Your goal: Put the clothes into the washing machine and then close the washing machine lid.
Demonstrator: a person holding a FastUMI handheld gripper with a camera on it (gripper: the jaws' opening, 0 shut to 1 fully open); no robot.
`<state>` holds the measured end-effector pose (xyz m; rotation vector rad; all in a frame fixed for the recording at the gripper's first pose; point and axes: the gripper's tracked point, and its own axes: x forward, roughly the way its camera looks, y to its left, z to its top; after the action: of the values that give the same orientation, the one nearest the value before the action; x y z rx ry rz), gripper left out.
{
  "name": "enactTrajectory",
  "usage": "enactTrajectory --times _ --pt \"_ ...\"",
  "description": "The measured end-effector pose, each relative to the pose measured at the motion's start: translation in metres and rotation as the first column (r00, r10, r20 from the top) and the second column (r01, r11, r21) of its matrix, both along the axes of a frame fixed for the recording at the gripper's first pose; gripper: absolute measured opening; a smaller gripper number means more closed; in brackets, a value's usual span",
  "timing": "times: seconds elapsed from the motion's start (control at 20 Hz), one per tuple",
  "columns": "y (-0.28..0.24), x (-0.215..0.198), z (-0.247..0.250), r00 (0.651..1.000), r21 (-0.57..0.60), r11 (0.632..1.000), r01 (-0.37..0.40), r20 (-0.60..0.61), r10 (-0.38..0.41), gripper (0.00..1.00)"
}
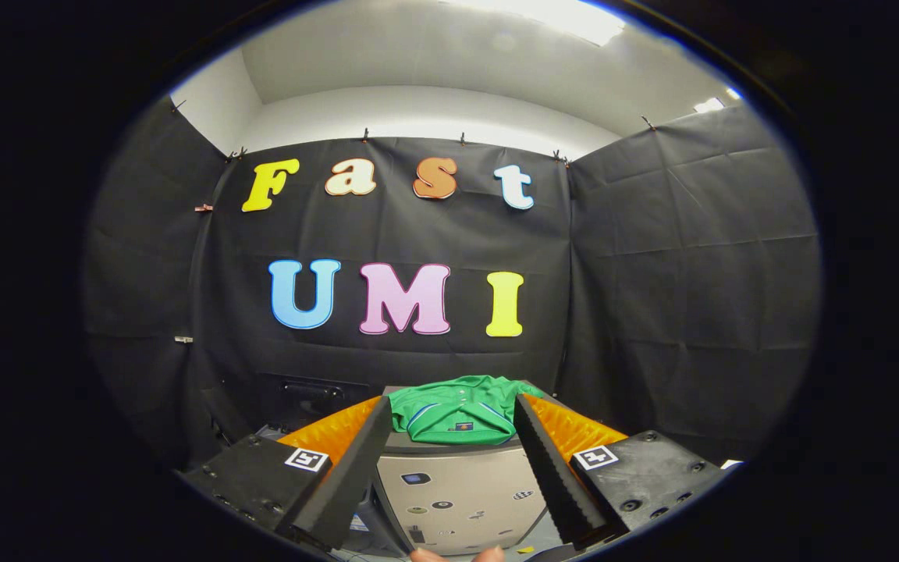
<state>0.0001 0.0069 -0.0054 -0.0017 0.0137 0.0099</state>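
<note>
A folded green shirt [453,414] lies on top of a grey washing machine [461,492] whose front panel faces me. My gripper [453,406] is open, its two fingers [356,468] spread wide on either side of the shirt, apart from it. The shirt sits just ahead of and between the fingertips. The machine's top is hidden under the shirt, so I cannot tell how its lid stands.
Black cloth walls close the booth behind and on both sides. A dark box-like object [305,398] sits low against the back wall, left of the machine. A person's fingertips [457,555] show below the machine's front.
</note>
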Motion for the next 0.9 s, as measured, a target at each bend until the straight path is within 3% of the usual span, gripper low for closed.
enactTrajectory --times 0.45,0.9 --pt "0.004 0.013 -0.009 1.0 0.005 1.0 -0.017 -0.015 0.017 0.98" --pt "-0.002 0.081 -0.02 0.994 0.013 0.995 -0.095 -0.043 0.096 0.98"
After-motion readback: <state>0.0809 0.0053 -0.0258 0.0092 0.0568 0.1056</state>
